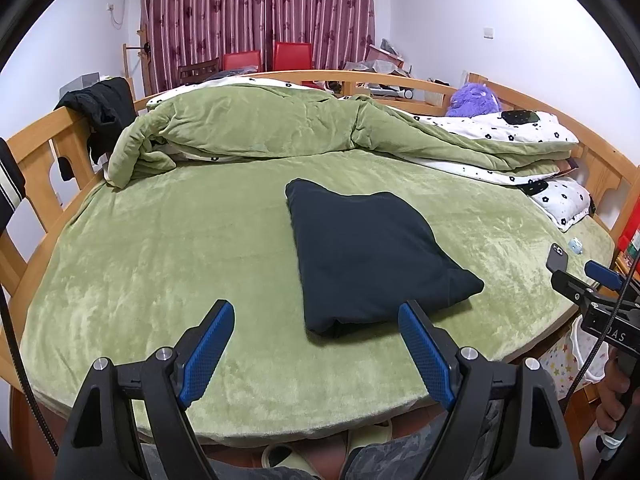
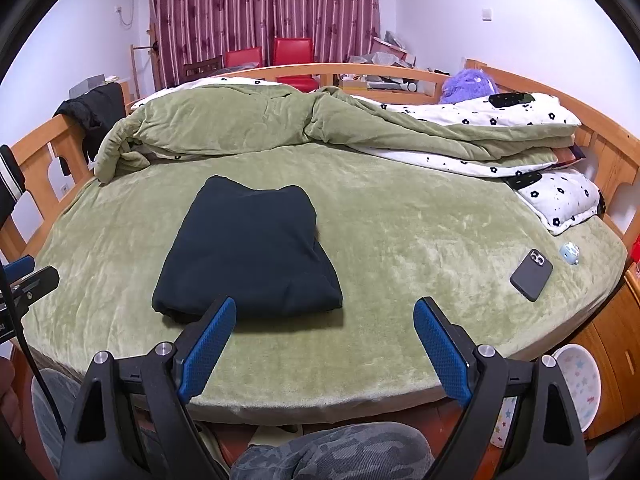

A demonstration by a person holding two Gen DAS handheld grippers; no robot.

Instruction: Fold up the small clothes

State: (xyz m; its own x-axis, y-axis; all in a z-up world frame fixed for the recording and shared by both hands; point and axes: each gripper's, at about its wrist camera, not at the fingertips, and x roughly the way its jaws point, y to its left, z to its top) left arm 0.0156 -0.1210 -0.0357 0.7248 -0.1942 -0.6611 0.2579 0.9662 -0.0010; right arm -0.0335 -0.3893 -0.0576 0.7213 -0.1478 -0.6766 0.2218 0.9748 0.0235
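A dark navy garment lies folded into a thick rectangle on the green bed sheet. In the left wrist view my left gripper hangs above the bed's near edge, its jaws wide apart and empty, with the garment's near end just beyond its right fingertip. In the right wrist view the same garment sits ahead and to the left of my right gripper, which also stands open with nothing between its blue pads. The right gripper's body shows at the right edge of the left wrist view.
A green quilt and flowered bedding are piled along the far side. A black phone and a small blue item lie at the right. A wooden rail rings the bed. A white bin stands below right.
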